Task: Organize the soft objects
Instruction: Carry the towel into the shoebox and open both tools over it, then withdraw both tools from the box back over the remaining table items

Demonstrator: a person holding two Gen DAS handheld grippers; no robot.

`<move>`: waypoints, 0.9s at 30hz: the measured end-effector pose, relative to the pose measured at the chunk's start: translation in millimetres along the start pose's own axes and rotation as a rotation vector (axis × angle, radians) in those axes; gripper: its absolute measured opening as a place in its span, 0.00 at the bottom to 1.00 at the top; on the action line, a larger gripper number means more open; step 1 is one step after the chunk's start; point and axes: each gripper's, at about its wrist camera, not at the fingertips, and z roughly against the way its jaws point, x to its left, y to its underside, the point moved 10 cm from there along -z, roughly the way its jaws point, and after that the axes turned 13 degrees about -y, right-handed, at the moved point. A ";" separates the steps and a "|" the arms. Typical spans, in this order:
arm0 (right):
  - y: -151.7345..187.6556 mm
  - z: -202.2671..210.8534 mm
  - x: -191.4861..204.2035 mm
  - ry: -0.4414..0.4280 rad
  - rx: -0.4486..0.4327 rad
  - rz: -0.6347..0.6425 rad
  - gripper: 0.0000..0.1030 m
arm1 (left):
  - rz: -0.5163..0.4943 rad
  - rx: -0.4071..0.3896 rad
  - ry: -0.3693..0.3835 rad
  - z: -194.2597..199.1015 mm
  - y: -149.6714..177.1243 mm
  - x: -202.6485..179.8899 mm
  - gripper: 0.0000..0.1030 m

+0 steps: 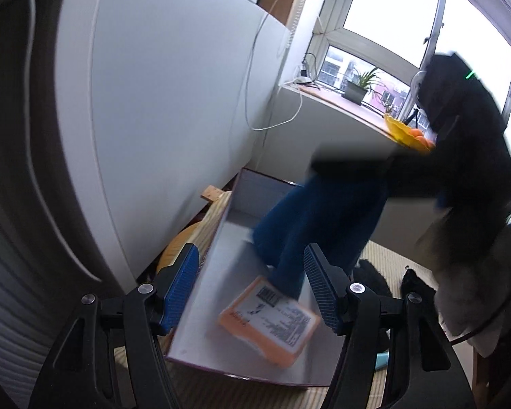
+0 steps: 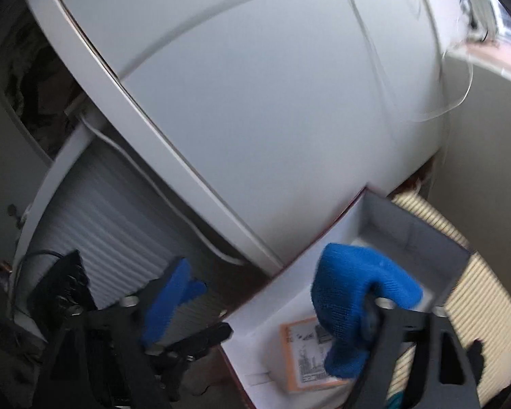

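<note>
A blue knitted cloth (image 1: 318, 225) hangs over an open white box (image 1: 221, 259) on a woven mat. An orange-edged labelled packet (image 1: 271, 320) lies inside the box. My left gripper (image 1: 252, 289) is open and empty, its blue pads either side of the box's near end. In the right wrist view my right gripper (image 2: 272, 306) stands open, and the blue cloth (image 2: 351, 293) is draped over its right finger above the box (image 2: 408, 225) and the packet (image 2: 299, 358). The right gripper body (image 1: 460, 143) shows blurred in the left wrist view.
A large white cabinet (image 1: 173, 109) stands left of the box. A window sill holds a potted plant (image 1: 357, 88) and a yellow bowl of oranges (image 1: 408, 133). Black soft items (image 1: 371, 276) lie on the mat to the right. A white cable (image 1: 255, 102) hangs down the cabinet.
</note>
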 end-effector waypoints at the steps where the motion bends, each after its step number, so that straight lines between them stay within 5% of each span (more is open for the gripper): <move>1: 14.4 -15.0 -16.2 0.031 0.065 -0.047 0.85 | 0.002 0.005 -0.002 -1.2 1.5 1.8 0.62; 5: 79.5 -38.2 -66.3 0.171 0.264 -0.147 0.85 | -0.001 0.014 0.005 -1.6 9.0 3.6 0.62; 7: 104.6 -27.0 -76.5 0.190 0.281 -0.161 0.81 | -0.003 0.017 0.015 -2.1 12.3 1.8 0.62; 15: 100.3 46.8 -51.1 0.065 0.068 -0.175 0.81 | -0.024 0.036 0.071 -7.3 22.0 -25.5 0.62; 22: 104.7 102.9 -35.0 0.122 -0.036 -0.118 0.81 | -0.091 0.058 0.155 4.0 46.0 -65.8 0.62; 27: 144.4 152.5 -51.3 0.202 -0.143 -0.128 0.81 | -0.172 0.063 0.231 20.9 71.2 -101.9 0.62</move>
